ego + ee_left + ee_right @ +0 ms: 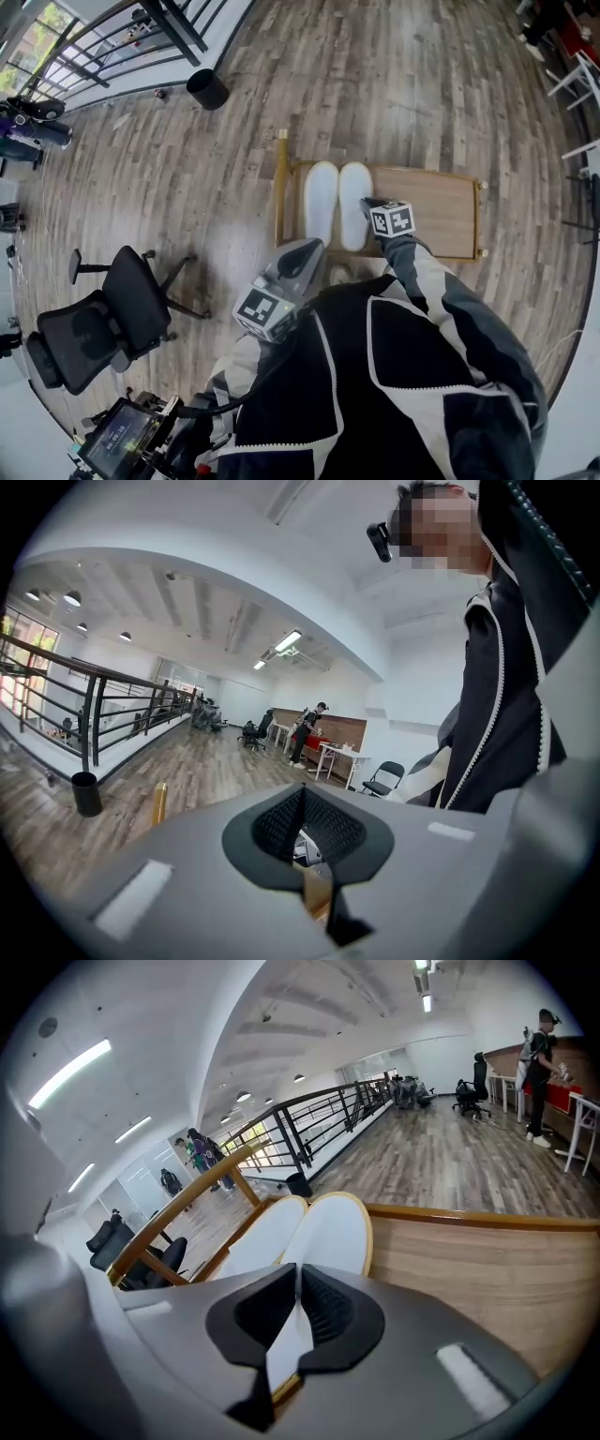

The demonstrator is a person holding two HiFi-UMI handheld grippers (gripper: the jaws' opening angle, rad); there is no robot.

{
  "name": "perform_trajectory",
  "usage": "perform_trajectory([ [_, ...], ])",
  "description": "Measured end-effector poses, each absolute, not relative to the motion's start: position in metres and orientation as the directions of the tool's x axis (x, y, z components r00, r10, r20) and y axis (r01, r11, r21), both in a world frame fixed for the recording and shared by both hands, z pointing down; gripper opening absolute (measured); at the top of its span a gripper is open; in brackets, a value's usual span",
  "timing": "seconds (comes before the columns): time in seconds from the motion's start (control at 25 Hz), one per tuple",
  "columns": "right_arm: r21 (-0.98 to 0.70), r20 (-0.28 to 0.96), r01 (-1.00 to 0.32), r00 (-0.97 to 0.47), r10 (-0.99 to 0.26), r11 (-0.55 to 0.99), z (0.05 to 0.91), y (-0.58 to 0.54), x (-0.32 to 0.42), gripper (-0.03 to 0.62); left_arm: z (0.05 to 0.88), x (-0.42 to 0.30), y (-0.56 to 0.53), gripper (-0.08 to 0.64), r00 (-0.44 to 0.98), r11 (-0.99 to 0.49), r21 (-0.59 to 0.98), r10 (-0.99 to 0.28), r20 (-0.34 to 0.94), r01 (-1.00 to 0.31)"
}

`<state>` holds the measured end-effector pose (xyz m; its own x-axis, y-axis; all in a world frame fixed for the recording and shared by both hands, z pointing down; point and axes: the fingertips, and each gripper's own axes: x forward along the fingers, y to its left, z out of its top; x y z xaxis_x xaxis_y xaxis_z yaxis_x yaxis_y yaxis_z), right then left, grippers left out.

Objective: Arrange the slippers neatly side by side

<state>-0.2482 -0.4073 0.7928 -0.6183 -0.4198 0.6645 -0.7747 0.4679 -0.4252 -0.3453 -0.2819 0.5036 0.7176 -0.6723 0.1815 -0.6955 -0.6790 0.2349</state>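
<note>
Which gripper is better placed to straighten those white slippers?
Right. The right gripper hangs over the slippers on the wooden tray; the left gripper sits back by the person's body.

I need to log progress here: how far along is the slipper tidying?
Done: the left slipper and right slipper lie side by side on the wooden tray. In hand: the right claw, shut, sits at the right slipper's heel; whether it pinches it is unclear. The left claw is shut and empty. Left: probably only pulling away.
</note>
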Motion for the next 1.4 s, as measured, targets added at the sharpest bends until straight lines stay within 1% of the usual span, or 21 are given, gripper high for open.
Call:
perform_trajectory([
  [0.12, -0.397, 0.682, -0.795, -0.590, -0.432, 0.459, 0.794, -0.406, -0.247, 0.023, 0.506, -0.357, -0.279, 0.015, 0.720, -0.684, 0.223, -0.670, 0.183, -0.694],
  [0.28, -0.365, 0.709, -0.815, -0.557, -0.432, 0.450, 0.782, -0.402, -0.265, 0.023, 0.496, -0.388, -0.277, 0.015, 0.730, -0.692, 0.237, -0.662, 0.169, -0.682],
  [0.6, -0.345, 0.743, -0.800, -0.552, -0.378, 0.492, 0.788, -0.403, -0.275, 0.023, 0.495, -0.390, -0.277, 0.015, 0.730, -0.693, 0.235, -0.661, 0.172, -0.682],
  [0.72, -0.337, 0.741, -0.792, -0.557, -0.375, 0.509, 0.787, -0.403, -0.278, 0.025, 0.494, -0.391, -0.276, 0.015, 0.728, -0.690, 0.237, -0.664, 0.169, -0.684],
  [0.76, -0.336, 0.737, -0.787, -0.562, -0.375, 0.518, 0.787, -0.403, -0.280, 0.046, 0.496, -0.391, -0.277, 0.015, 0.728, -0.689, 0.239, -0.665, 0.168, -0.684],
  [0.84, -0.347, 0.730, -0.779, -0.574, -0.370, 0.523, 0.787, -0.403, -0.283, 0.114, 0.498, -0.393, -0.279, 0.015, 0.729, -0.688, 0.245, -0.663, 0.168, -0.683],
  [0.92, -0.361, 0.727, -0.777, -0.580, -0.366, 0.515, 0.786, -0.400, -0.282, 0.154, 0.498, -0.391, -0.279, 0.015, 0.734, -0.693, 0.247, -0.658, 0.168, -0.678],
  [1.0, -0.376, 0.716, -0.776, -0.590, -0.372, 0.507, 0.779, -0.397, -0.278, 0.172, 0.494, -0.387, -0.280, 0.015, 0.740, -0.700, 0.245, -0.653, 0.161, -0.671],
  [1.12, -0.440, 0.647, -0.750, -0.646, -0.405, 0.493, 0.758, -0.396, -0.276, 0.158, 0.492, -0.382, -0.284, 0.015, 0.752, -0.709, 0.258, -0.642, 0.148, -0.656],
  [1.24, -0.466, 0.562, -0.732, -0.678, -0.473, 0.497, 0.715, -0.391, -0.273, 0.131, 0.489, -0.375, -0.285, 0.015, 0.769, -0.725, 0.265, -0.624, 0.135, -0.635],
  [1.36, -0.429, 0.469, -0.729, -0.684, -0.559, 0.533, 0.664, -0.380, -0.267, 0.074, 0.484, -0.367, -0.286, 0.015, 0.783, -0.740, 0.265, -0.611, 0.120, -0.618],
  [1.4, -0.406, 0.430, -0.733, -0.681, -0.593, 0.546, 0.645, -0.379, -0.264, 0.038, 0.483, -0.364, -0.289, 0.015, 0.785, -0.744, 0.263, -0.609, 0.113, -0.615],
])
